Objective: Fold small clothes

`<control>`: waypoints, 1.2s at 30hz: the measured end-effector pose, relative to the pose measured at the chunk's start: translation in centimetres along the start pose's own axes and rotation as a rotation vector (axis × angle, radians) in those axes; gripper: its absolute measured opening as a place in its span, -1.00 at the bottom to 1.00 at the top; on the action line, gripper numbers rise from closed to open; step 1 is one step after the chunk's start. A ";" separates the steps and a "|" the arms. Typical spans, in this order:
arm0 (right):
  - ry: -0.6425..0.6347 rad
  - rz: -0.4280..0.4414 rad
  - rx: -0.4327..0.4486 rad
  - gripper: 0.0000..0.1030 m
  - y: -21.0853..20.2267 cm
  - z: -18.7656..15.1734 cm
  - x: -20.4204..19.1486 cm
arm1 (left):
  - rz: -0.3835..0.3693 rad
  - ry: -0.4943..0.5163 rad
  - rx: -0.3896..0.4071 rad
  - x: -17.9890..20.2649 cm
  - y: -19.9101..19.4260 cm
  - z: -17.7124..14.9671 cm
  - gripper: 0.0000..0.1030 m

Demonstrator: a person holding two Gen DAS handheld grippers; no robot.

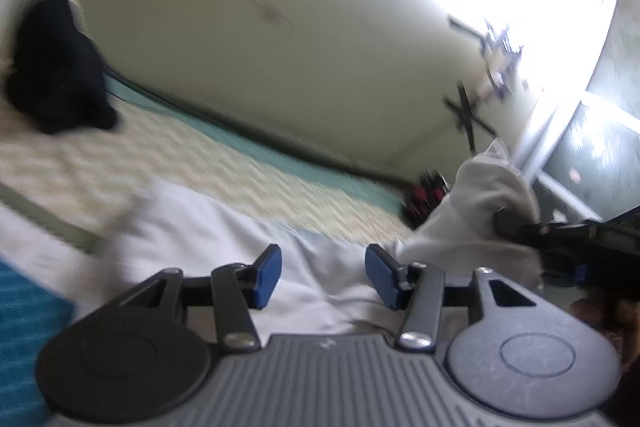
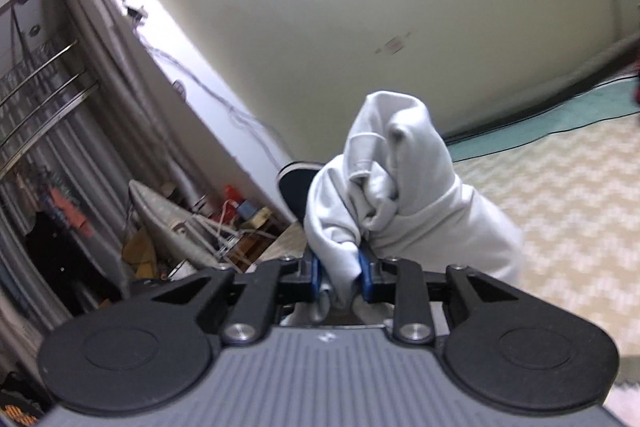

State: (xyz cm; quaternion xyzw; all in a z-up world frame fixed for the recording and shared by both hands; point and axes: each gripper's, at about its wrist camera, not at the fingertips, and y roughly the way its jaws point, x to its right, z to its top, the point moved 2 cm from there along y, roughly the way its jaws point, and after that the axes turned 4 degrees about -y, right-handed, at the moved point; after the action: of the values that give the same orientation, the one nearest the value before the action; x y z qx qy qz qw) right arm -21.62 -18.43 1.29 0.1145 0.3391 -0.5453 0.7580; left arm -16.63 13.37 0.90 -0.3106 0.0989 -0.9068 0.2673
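Note:
A pale grey-white small garment [image 2: 404, 195] hangs bunched in front of my right gripper [image 2: 340, 273], whose blue pads are shut on a fold of it. In the left wrist view the same bundle [image 1: 472, 219] sits at the right, pinched by the right gripper [image 1: 506, 223], with a hand partly visible under it. My left gripper [image 1: 322, 277] stands open, its blue pads [image 1: 266, 277] wide apart with nothing pinched. White cloth [image 1: 240, 227] spreads over the floor mat below and beyond it. Blur hides whether this cloth joins the lifted bundle.
A cream patterned mat [image 1: 180, 155] with a teal border covers the floor up to a pale wall. A black heap [image 1: 60, 67] lies at the far left, a red-and-black object [image 1: 428, 195] by the wall. Clutter and a curtain [image 2: 80, 167] fill the left of the right wrist view.

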 end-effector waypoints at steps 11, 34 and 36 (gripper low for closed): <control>-0.014 0.032 -0.183 -0.55 12.9 -1.4 -2.2 | 0.170 -0.129 0.155 -6.0 -8.3 0.7 0.02; -0.273 -0.039 -0.261 -0.02 15.3 0.7 -0.4 | 0.199 -0.040 -0.109 -1.9 -1.4 -5.4 -0.87; -0.333 -0.040 -0.309 -0.23 17.3 -0.5 -0.8 | 0.204 -0.022 -0.082 -1.6 -2.5 -5.3 -0.88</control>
State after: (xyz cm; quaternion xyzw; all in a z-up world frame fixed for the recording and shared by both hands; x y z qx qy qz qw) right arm -6.36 -10.99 -1.98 -0.1015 0.2909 -0.5130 0.8012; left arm -19.91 16.38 -3.19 -0.3196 0.1641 -0.8665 0.3464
